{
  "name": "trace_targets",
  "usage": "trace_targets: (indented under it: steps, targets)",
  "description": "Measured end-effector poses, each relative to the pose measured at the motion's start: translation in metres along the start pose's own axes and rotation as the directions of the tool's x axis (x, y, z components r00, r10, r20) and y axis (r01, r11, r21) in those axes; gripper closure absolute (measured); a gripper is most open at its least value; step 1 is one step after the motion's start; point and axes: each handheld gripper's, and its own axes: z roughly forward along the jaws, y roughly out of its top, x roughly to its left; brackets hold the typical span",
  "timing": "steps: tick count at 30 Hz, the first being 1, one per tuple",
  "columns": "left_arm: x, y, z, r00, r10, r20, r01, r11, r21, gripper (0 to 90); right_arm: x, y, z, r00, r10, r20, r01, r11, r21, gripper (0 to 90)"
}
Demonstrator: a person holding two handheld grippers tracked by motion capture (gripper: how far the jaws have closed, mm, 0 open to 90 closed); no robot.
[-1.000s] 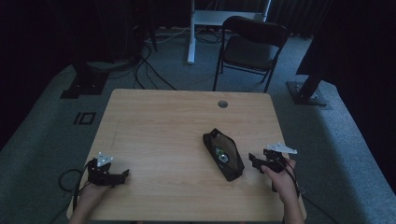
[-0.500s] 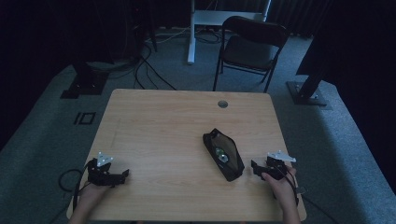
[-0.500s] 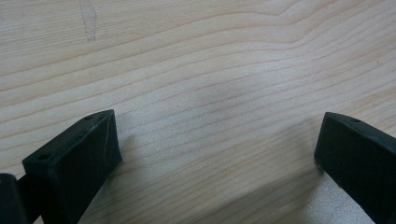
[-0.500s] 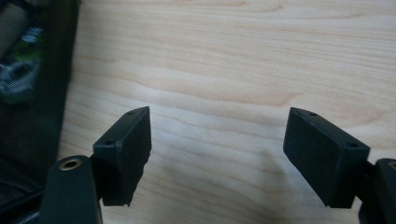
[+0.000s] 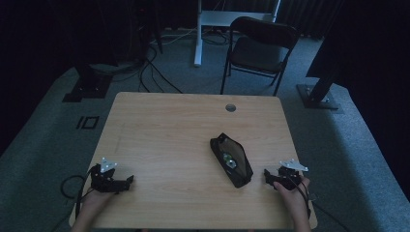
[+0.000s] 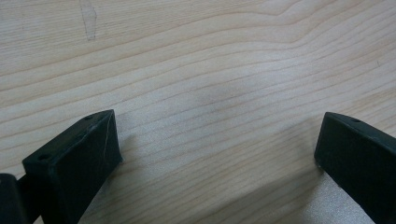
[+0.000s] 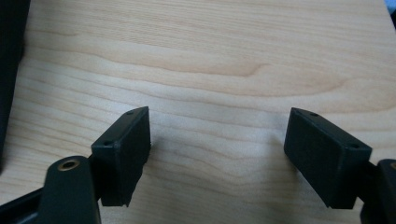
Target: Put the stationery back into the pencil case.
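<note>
In the high view a pale wooden surface (image 5: 159,140) carries a black pouch (image 5: 232,160), lying slantwise right of the middle with its top unzipped and something small and shiny inside, too small to make out; the right gripper (image 5: 269,176) sits near the front right corner, just beside the pouch's near end and apart from it, held by a hand (image 5: 290,189); the left gripper (image 5: 126,181) rests near the front left corner, well apart from the pouch; a folding chair (image 5: 258,50) stands beyond the far edge.

In the left gripper view the left gripper (image 6: 217,144) has its jaws spread wide over bare wood grain, nothing between them.

In the right gripper view the right gripper (image 7: 217,135) is released; its jaws have just been opening, with only wood between them; the dark edge of the pouch (image 7: 9,60) shows at the left margin.
</note>
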Motion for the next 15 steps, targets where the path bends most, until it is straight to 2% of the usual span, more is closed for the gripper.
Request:
trace_targets:
  steps: [5, 15]
  targets:
    - [0.0, 0.0, 0.0, 1.0, 0.001, 0.0, -0.001, 1.0, 0.0, 0.2, 0.0016, -0.0008, -0.0005, 0.9997, 0.016, 0.017, -0.016, 1.0, 0.007, 18.2]
    - [0.0, 0.0, 0.0, 1.0, 0.0, 0.0, 0.0, 1.0, 0.0, 0.2, 0.0019, -0.0006, 0.0, 0.9999, 0.007, 0.012, -0.007, 1.0, 0.01, 16.3]
